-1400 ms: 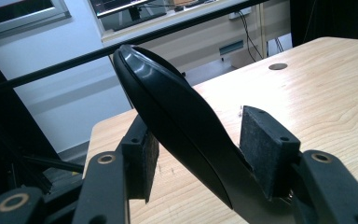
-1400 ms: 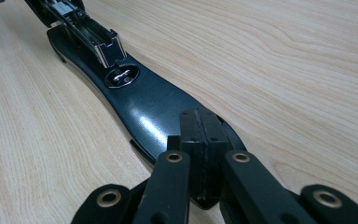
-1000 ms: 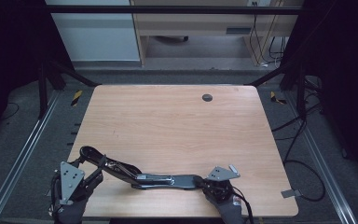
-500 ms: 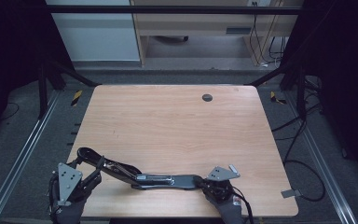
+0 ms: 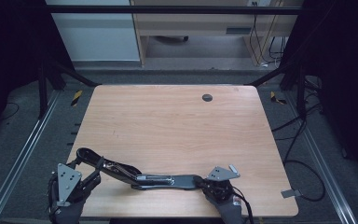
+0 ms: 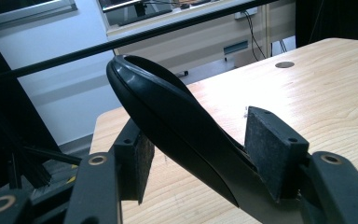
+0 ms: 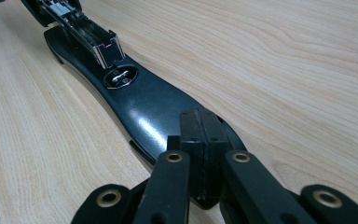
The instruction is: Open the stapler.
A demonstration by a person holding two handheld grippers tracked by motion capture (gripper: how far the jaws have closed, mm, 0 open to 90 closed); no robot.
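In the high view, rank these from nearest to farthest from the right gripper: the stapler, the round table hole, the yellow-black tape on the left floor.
1. Stapler, just left of the right gripper, at the near edge.
2. Hole, far side of the table.
3. Tape, off the table, far left.

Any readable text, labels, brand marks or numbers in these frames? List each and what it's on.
None readable.
Stapler: black base and metal magazine, no brand mark or number visible in the right gripper view.
Cabinet label behind the table: too small and blurred to read.
Yellow-black hazard tape on the floor: stripes, no words.
Table: plain wood grain, no markings.
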